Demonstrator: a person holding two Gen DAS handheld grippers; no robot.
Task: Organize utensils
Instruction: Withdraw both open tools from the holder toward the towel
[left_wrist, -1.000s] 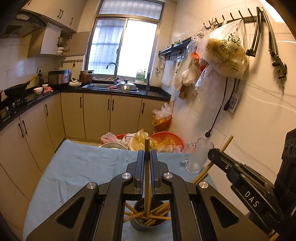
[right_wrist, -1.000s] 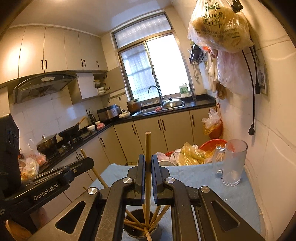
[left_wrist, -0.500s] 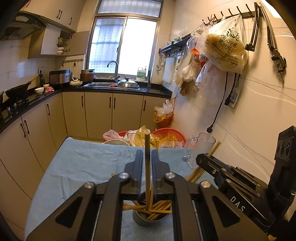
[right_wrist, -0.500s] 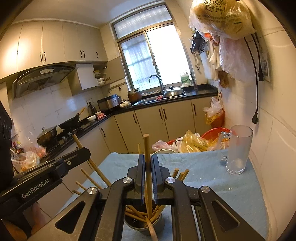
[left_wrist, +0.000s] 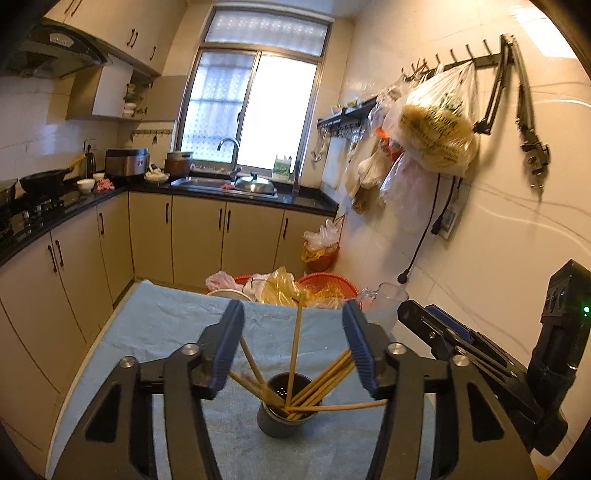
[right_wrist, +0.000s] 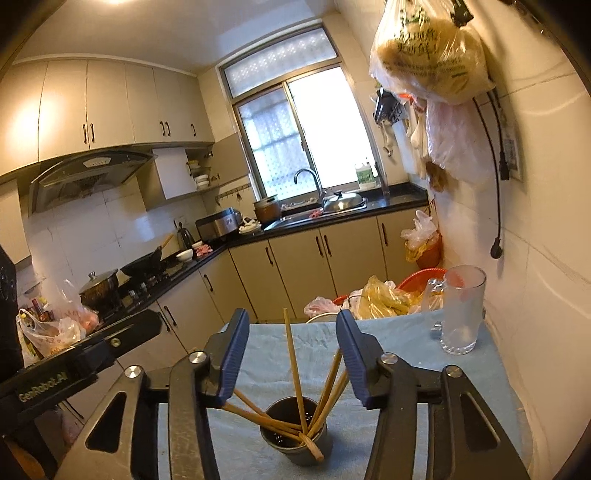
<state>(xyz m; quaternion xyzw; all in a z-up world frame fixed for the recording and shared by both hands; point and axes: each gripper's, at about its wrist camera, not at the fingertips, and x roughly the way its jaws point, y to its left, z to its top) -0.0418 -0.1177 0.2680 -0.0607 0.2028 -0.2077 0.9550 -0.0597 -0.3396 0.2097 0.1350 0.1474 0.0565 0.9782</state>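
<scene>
A dark metal utensil cup (left_wrist: 286, 413) stands on the blue cloth and holds several wooden chopsticks (left_wrist: 294, 350) that fan outward. It also shows in the right wrist view (right_wrist: 295, 437) with its chopsticks (right_wrist: 293, 365). My left gripper (left_wrist: 293, 347) is open and empty above the cup, its fingers apart on either side of one upright chopstick. My right gripper (right_wrist: 291, 358) is open and empty above the same cup. The right gripper's body (left_wrist: 480, 365) shows at the right of the left wrist view. The left gripper's body (right_wrist: 74, 365) shows at the left of the right wrist view.
A frosted glass mug (right_wrist: 461, 310) stands at the table's right, close to the tiled wall. Plastic bags and a red basket (left_wrist: 325, 284) crowd the table's far edge. The blue cloth (left_wrist: 166, 325) covers the table. Kitchen cabinets lie to the left.
Both grippers were shut on a chopstick held upright over the cup. Both have opened, and those chopsticks now stand loose in the cup.
</scene>
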